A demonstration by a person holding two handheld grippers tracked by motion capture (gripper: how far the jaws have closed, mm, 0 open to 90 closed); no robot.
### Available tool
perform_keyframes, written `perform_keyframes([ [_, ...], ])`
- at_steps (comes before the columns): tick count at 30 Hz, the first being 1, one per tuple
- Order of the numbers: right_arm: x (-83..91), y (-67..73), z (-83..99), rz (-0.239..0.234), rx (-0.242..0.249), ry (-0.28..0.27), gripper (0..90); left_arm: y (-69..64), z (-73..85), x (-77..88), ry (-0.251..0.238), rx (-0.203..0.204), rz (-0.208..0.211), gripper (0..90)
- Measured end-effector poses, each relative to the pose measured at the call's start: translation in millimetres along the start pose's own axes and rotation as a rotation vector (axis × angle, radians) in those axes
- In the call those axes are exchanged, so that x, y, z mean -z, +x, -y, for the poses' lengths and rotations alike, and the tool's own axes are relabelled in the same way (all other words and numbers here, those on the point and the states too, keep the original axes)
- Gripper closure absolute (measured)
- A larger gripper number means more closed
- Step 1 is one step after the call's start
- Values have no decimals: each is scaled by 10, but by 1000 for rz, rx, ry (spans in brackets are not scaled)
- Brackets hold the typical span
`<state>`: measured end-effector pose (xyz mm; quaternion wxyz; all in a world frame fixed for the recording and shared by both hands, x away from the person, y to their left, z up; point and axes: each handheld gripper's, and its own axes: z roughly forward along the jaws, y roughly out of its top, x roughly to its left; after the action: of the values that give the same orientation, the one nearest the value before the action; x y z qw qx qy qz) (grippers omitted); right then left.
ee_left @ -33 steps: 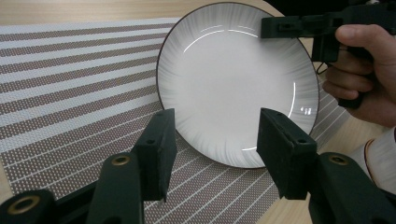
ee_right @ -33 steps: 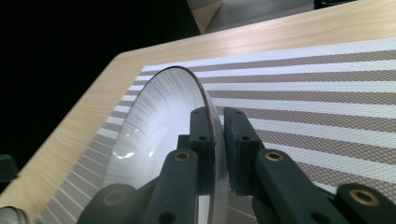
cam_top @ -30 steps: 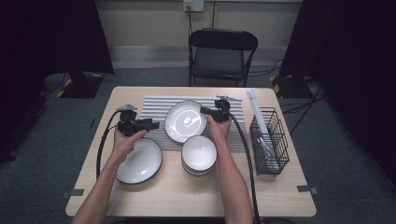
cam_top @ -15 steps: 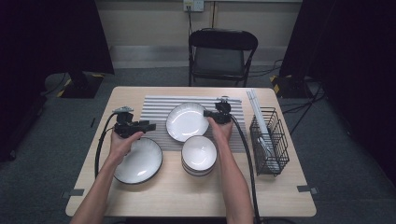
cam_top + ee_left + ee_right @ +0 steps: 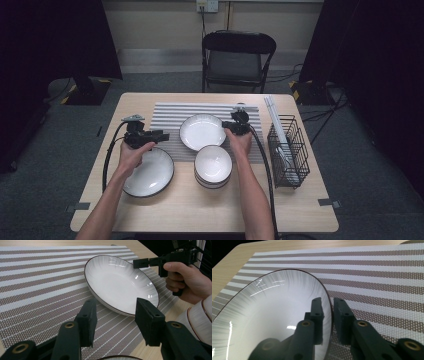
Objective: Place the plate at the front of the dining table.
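Our right gripper (image 5: 327, 315) has just been loosening astride the white plate's (image 5: 202, 131) rim; our left gripper (image 5: 116, 321) hovers half-open, empty, on the tabletop's (image 5: 200, 210) mat (image 5: 167, 112).

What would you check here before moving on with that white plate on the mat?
1. Plate on striped mat: ok.
2. Right gripper astride the plate's rim, jaws just been opening: ok.
3. Rim fully let go: cannot tell.
4. Left gripper open, nothing between its jaws: ok.
5. Bowl stack apart from the plate: ok.
6. Second plate apart too: ok.
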<state>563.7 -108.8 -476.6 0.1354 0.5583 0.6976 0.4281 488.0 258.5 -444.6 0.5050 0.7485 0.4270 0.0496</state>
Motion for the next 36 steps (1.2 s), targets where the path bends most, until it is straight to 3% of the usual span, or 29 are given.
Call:
perform_keyframes([
  [3,22,16,4,1,22,2,757,-25,-1,-16,11,-18,-1,516],
  [9,58,0,59,-50,5,-3,645,-73,14,-37,25,-18,-3,491],
  [17,112,46,96,-58,39,8,539,-176,7,-53,37,-63,2,431],
  [23,182,58,73,-74,59,-9,490,-245,12,-60,35,-89,40,357],
  [36,344,83,121,-70,93,-16,407,-342,4,31,43,-121,33,414],
])
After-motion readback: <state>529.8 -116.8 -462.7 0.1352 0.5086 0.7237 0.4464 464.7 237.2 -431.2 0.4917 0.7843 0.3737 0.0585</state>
